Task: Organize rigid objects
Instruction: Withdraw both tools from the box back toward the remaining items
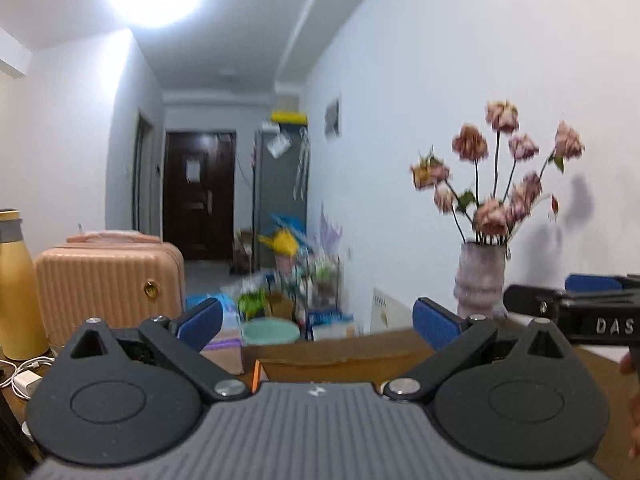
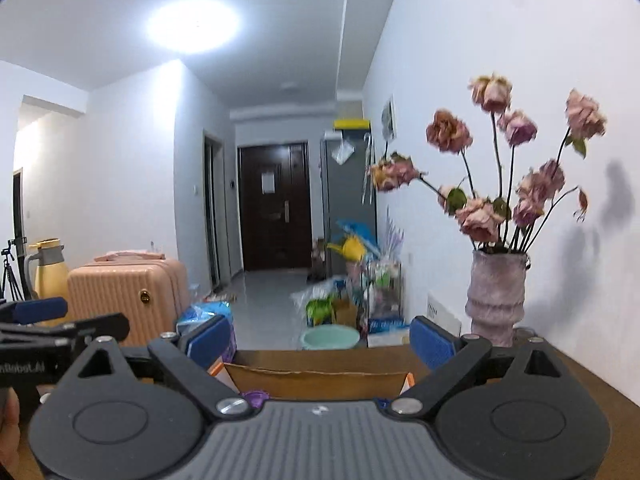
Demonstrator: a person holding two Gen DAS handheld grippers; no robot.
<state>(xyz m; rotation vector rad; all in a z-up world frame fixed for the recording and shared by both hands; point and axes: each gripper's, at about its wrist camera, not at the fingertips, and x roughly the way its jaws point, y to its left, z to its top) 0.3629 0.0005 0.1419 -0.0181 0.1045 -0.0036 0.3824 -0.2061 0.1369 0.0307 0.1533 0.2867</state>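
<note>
Where cardboard box (image 2: 320, 378) dips, contents hidden.

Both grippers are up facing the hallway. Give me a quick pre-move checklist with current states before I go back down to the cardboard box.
1. Left gripper empty, jaws wide: ok.
2. Right gripper empty, jaws wide: ok.
3. Cardboard box open below both grippers: ok.
4. Box contents identifiable: cannot tell; only a purple item peeks out.
5. Vase of dried flowers upright, apart from the right gripper: ok.
6. Grippers apart from each other: ok.
</note>
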